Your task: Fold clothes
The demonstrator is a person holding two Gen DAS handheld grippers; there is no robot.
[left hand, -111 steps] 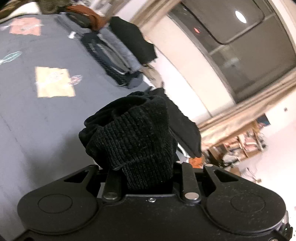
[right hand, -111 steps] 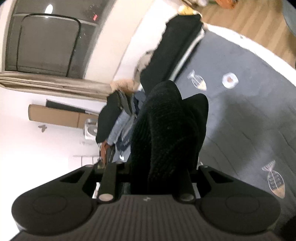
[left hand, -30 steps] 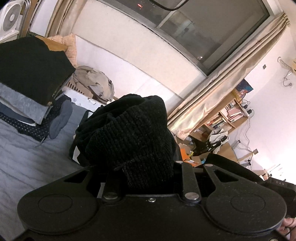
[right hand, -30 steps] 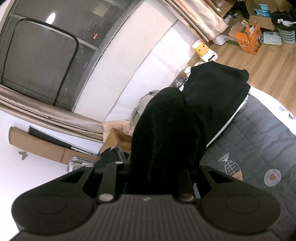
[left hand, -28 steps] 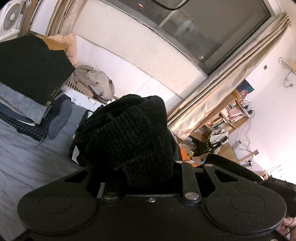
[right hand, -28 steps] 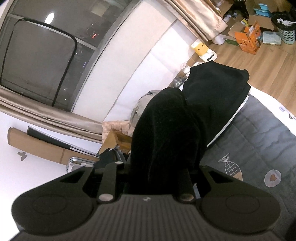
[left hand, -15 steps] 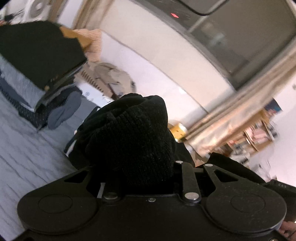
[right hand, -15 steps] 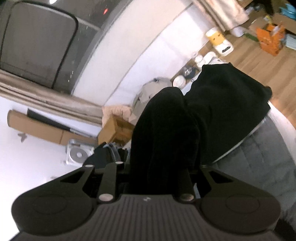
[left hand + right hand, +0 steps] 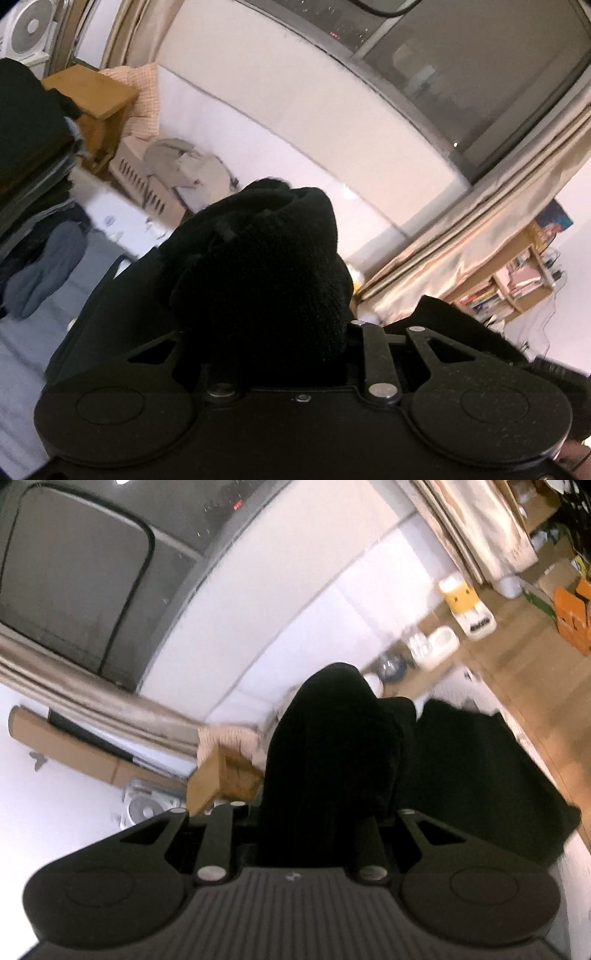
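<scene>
Clearly both jaws pinch the black ribbed knit garment [image 9: 266,273]; left gripper [image 9: 280,354] and right gripper [image 9: 317,823] should keep level, lowering its edge evenly onto the grey bed [image 9: 22,332].

One black garment [image 9: 266,280], two hand-held grippers [image 9: 280,354] [image 9: 317,819]

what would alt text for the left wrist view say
The left tool is shut on a bunched black knit garment that fills the centre of the view. Behind it are a white wall, a dark window, beige curtains and stacked clothes at left.
</scene>
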